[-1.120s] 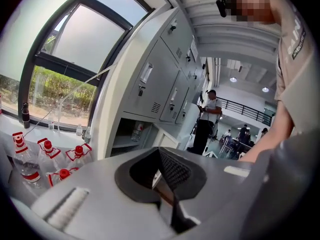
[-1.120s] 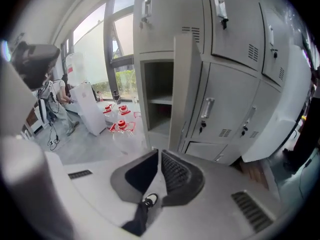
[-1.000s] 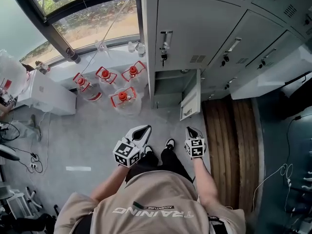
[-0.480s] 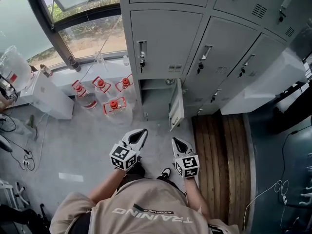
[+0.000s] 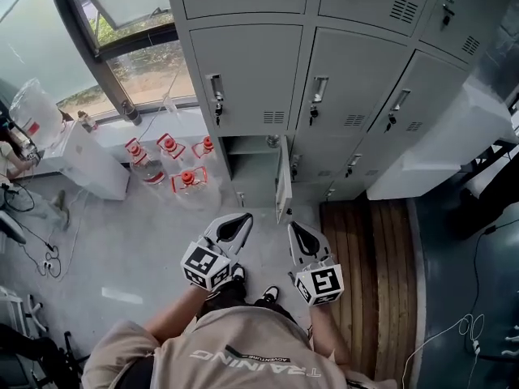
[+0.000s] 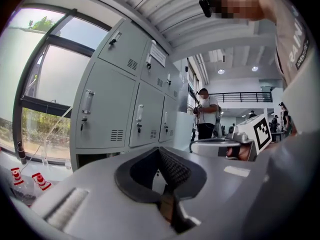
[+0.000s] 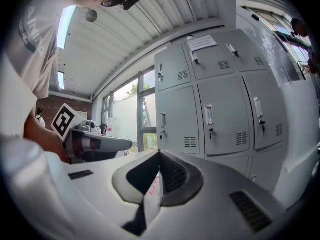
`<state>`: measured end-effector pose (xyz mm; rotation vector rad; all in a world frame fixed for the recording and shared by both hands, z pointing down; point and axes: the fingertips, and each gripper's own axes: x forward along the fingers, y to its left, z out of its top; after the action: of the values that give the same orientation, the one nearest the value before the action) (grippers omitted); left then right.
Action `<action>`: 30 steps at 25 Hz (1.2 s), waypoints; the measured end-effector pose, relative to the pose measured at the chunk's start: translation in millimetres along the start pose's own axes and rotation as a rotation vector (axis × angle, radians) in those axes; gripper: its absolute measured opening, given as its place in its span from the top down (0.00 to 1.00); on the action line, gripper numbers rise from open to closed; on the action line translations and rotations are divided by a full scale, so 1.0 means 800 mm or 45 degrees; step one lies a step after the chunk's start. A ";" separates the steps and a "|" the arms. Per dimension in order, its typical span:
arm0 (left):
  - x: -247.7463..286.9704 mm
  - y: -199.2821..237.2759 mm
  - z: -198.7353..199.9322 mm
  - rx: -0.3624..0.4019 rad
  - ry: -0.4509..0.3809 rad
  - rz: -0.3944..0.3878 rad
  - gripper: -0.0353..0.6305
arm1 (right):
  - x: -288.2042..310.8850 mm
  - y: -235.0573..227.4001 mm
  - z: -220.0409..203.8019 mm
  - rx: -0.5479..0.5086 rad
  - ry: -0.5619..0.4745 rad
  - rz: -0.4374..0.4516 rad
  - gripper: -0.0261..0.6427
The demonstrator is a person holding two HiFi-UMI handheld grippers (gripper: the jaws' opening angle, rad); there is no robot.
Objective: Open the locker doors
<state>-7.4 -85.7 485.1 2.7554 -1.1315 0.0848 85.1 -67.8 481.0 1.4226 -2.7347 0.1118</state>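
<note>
This is a locker area at the edge of a large work hall. Grey metal lockers stand in rows beside a tall window. Water jugs sit on the grey floor, and a gallery railing runs under a ribbed ceiling.

Red-capped jugs and lockers on grey floor
</note>
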 end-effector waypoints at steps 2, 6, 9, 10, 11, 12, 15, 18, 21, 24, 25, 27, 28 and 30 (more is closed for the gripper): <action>0.012 -0.008 0.018 0.018 -0.022 -0.019 0.94 | 0.001 -0.009 0.012 0.014 -0.031 0.009 0.94; 0.038 -0.010 0.027 -0.017 -0.037 -0.044 0.94 | 0.004 -0.021 0.016 0.015 -0.020 0.022 0.94; 0.063 0.005 0.031 -0.054 -0.059 -0.043 0.94 | 0.020 -0.043 0.019 0.021 -0.011 0.019 0.94; 0.072 0.013 0.033 -0.069 -0.067 -0.050 0.94 | 0.028 -0.054 0.022 0.028 -0.021 0.004 0.94; 0.080 0.020 0.037 -0.088 -0.078 -0.063 0.94 | 0.037 -0.067 0.025 0.033 -0.033 -0.013 0.94; 0.090 0.029 0.042 -0.094 -0.088 -0.079 0.94 | 0.049 -0.080 0.030 0.034 -0.046 -0.029 0.94; 0.121 0.058 0.051 -0.032 -0.081 -0.101 0.94 | 0.083 -0.120 0.049 0.036 -0.087 -0.090 0.94; 0.147 0.082 0.061 0.008 -0.064 -0.132 0.94 | 0.111 -0.154 0.070 0.050 -0.097 -0.149 0.94; 0.173 0.101 0.074 0.030 -0.054 -0.186 0.94 | 0.142 -0.180 0.084 0.033 -0.071 -0.175 0.94; 0.197 0.118 0.079 0.025 -0.048 -0.225 0.94 | 0.167 -0.203 0.097 0.000 -0.062 -0.208 0.94; 0.205 0.122 0.082 0.017 -0.048 -0.233 0.94 | 0.176 -0.210 0.102 -0.019 -0.056 -0.213 0.94; 0.219 0.128 0.089 0.020 -0.048 -0.244 0.94 | 0.193 -0.220 0.109 -0.072 -0.037 -0.213 0.94; 0.225 0.131 0.092 0.028 -0.048 -0.247 0.94 | 0.201 -0.224 0.111 -0.100 -0.029 -0.211 0.94; 0.238 0.138 0.097 0.035 -0.047 -0.247 0.94 | 0.218 -0.235 0.119 -0.133 -0.033 -0.209 0.94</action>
<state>49.9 -308.5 444.5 2.8858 -0.8717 0.0257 137.1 -326.1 408.2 1.6217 -2.5874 -0.0566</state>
